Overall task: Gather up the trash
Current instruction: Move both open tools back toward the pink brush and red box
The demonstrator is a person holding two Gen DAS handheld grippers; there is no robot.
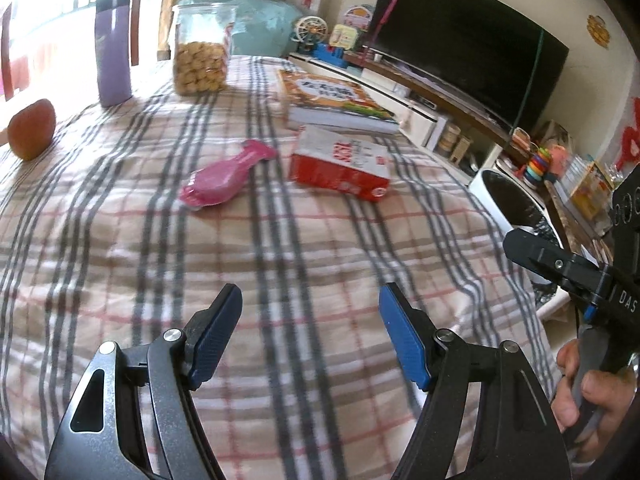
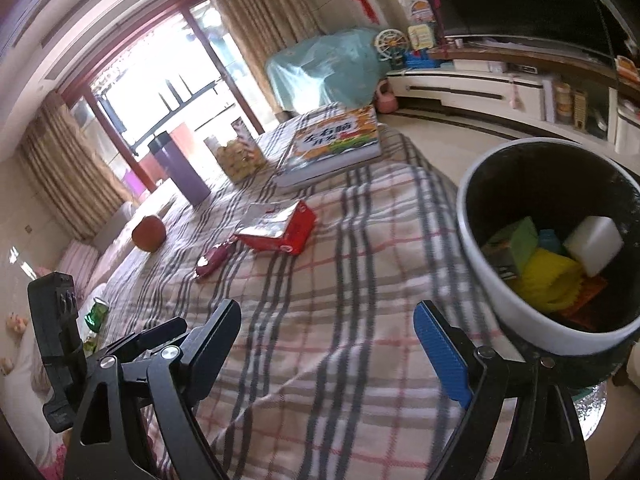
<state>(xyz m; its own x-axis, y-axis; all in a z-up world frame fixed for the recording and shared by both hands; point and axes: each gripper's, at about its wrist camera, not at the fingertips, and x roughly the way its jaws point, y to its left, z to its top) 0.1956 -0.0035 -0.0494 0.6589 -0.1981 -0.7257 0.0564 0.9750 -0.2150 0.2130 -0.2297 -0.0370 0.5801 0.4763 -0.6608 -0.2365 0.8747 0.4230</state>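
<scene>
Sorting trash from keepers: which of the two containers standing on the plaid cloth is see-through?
The clear jar of biscuits; the purple tumbler beside it is opaque.

We see plaid cloth (image 1: 280, 240) in beige, grey, pink stripes; pink wrapper (image 1: 224, 178); red-white carton (image 1: 340, 164); purple flask (image 1: 113, 48); white bin (image 2: 520, 312), black inside; blue tool pads (image 1: 404, 336).

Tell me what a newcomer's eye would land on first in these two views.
Most likely the red carton lying on its side mid-table on the plaid cloth, with the pink wrapper just left of it. Next, the white bin at the table's right edge, already holding bright yellow, green and white scraps. Both the left gripper and right gripper hang open and empty above the cloth.
</scene>
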